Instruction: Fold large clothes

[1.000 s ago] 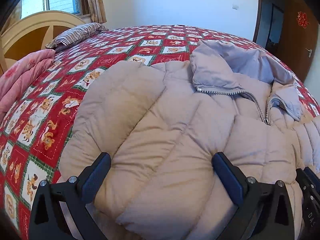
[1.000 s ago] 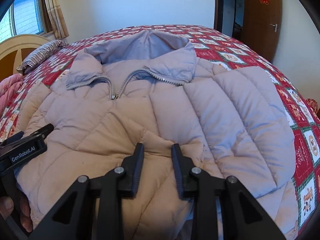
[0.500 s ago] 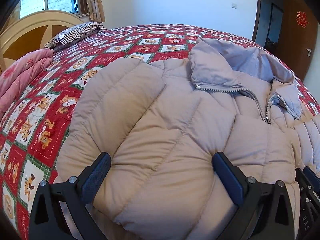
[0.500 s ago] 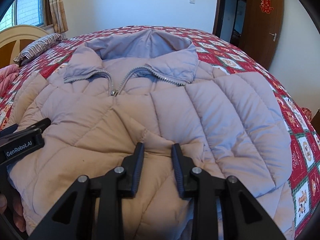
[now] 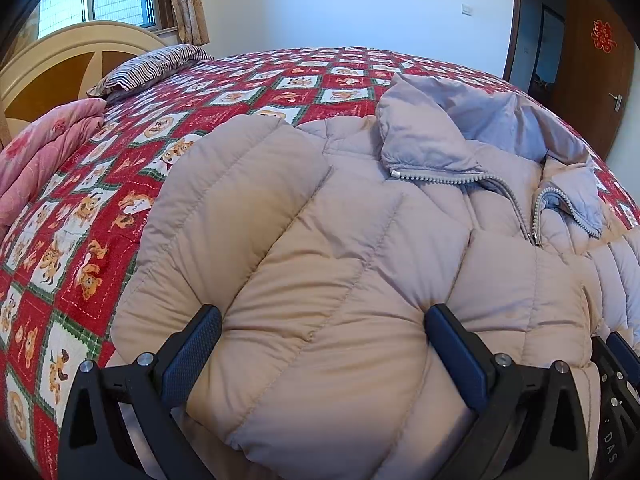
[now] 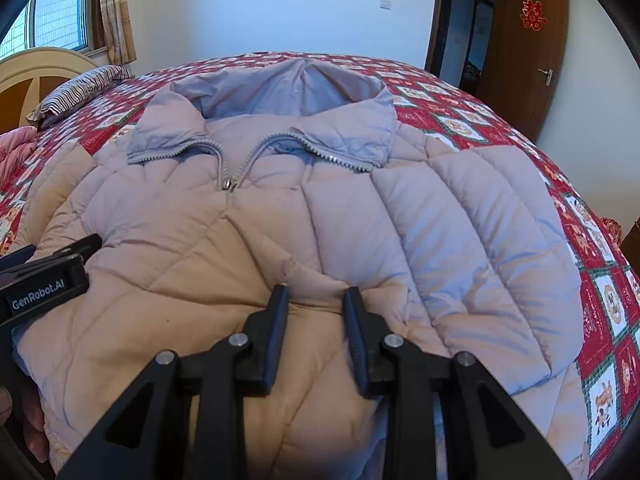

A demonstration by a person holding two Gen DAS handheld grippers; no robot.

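A large beige quilted puffer jacket lies front up on the bed, zip partly open at the collar. It also fills the right wrist view. My left gripper is open wide, its fingers straddling a thick bulge of the jacket's near part. My right gripper is narrowed on a fold of the jacket's near middle, fabric bunched between its fingers. The left gripper's body shows at the left of the right wrist view.
The bed has a red patchwork quilt with dog pictures. A striped pillow, a pink folded blanket and a wooden headboard are at the left. A brown door stands at the far right.
Both views have crept slightly forward and lower over the jacket. The grippers keep the same openings.
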